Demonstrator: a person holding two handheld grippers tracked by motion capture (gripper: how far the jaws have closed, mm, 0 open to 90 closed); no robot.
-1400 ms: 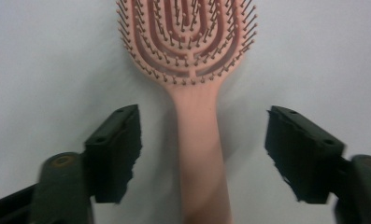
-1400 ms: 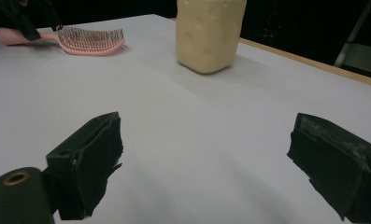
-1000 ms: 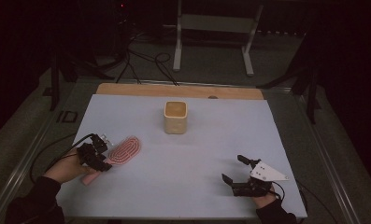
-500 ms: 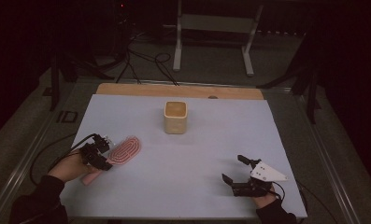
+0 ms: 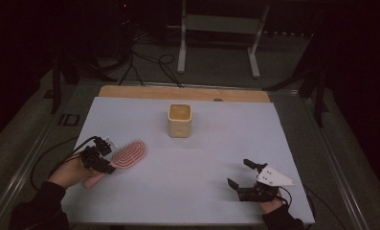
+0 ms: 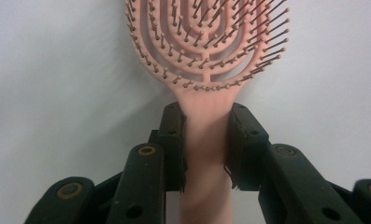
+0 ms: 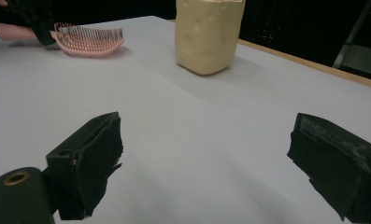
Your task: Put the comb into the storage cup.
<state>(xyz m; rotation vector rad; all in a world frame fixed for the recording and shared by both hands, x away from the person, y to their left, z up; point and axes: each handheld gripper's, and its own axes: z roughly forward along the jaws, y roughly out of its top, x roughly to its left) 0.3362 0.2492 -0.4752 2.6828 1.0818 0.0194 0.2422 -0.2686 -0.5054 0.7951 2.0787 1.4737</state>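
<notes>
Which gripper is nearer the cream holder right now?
Left, narrowly. The left gripper, shut on the pink hairbrush handle, sits near-left of the cream holder. The right gripper, open, sits farther off to its near-right.

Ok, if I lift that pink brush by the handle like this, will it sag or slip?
Probably no sag: the brush looks like one moulded plastic piece, likely light given its open slotted head. The left gripper has both jaws pressed on the narrow handle just below the head, so the head may dip a little. The smooth handle could slip or twist if the grip loosens.

a metal stand (image 5: 219, 36) and cables (image 5: 149, 62) sit beyond the white table (image 5: 273, 139).
</notes>
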